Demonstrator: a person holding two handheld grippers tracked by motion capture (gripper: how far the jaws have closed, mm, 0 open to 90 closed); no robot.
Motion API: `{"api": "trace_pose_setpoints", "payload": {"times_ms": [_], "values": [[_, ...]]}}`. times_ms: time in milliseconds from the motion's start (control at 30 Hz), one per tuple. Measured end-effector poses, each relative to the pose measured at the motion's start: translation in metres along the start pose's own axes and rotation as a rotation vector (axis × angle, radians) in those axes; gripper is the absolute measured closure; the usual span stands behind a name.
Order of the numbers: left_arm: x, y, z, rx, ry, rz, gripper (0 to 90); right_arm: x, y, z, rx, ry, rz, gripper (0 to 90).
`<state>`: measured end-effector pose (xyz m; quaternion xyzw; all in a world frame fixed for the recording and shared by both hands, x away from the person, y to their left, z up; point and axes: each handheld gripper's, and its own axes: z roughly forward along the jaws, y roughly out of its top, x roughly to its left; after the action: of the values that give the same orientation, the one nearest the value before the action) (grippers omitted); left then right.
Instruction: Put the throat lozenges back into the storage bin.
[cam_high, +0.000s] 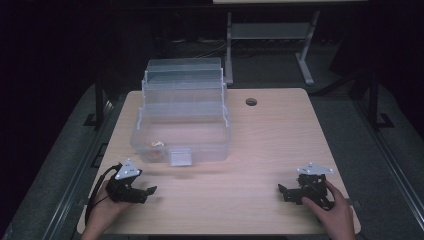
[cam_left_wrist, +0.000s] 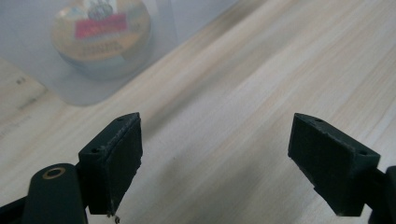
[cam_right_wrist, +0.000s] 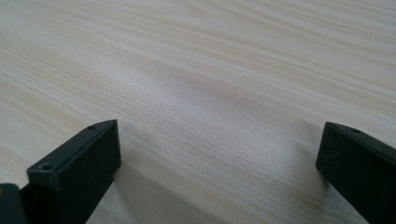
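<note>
Setting: we work at a pale wooden table (cam_high: 260, 145), with a clear plastic tiered storage box (cam_high: 182, 115) standing open on its far left part.
Contents: we see a small round tin with a red label (cam_left_wrist: 100, 35) through the box's front wall, at its near left corner; in the high view it reads as a small pale object (cam_high: 156, 144).
Left gripper (cam_high: 142, 192): we hold it low over the table just before the box, jaws spread wide, nothing between them.
Right gripper (cam_high: 290, 192): we hold it near the table's right front, well apart from the box, jaws likewise released and empty.
Step in hand: we judge this the start, before any reach.
Next move: we judge the left gripper must rise over the front wall and descend onto the tin.
</note>
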<state>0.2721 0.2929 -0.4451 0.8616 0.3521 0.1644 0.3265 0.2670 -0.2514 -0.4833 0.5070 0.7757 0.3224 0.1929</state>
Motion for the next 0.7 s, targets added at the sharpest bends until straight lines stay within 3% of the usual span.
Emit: {"api": "trace_pose_setpoints", "payload": {"times_ms": [333, 467, 500, 600, 700], "values": [[-0.002, -0.014, 0.012, 0.046, -0.005, -0.004, 15.3, 0.0, 0.0, 0.0, 0.0, 0.0, 0.0, 0.0], [-0.001, -0.02, 0.014, 0.013, -0.029, -0.034, 11.3, 0.0, 0.0, 0.0, 0.0, 0.0, 0.0, 0.0], [-0.001, -0.02, 0.014, 0.013, -0.029, -0.034, 11.1, 0.0, 0.0, 0.0, 0.0, 0.0, 0.0, 0.0], [0.0, -0.028, 0.014, -0.05, -0.038, -0.026, 10.8, 0.0, 0.0, 0.0, 0.0, 0.0, 0.0, 0.0], [0.0, -0.028, 0.014, -0.052, -0.038, -0.029, 10.8, 0.0, 0.0, 0.0, 0.0, 0.0, 0.0, 0.0]]}}
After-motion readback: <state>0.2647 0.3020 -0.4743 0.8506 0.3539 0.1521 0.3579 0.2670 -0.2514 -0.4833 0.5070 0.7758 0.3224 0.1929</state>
